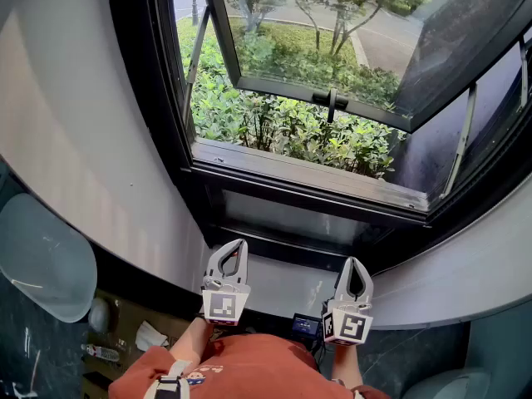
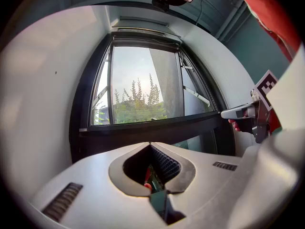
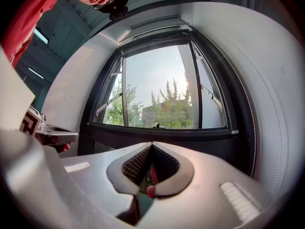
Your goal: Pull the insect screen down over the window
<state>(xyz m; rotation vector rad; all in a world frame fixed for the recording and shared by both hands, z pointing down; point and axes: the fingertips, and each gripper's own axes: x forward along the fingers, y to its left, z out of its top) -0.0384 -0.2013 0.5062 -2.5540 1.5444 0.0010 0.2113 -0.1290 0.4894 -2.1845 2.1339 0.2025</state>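
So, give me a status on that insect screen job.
Done: nothing yet; the window opening is uncovered, shrubs plainly visible through it. In hand: left gripper and right gripper are both shut, empty, held low below the sill. Left: reach the top of the frame, grip the screen and draw it down.

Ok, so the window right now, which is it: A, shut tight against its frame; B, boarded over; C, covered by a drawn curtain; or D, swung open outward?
D: in the head view the window sash tilts outward. Its handle hangs over the bushes, clear of the sill, and nothing is stretched across the gap.
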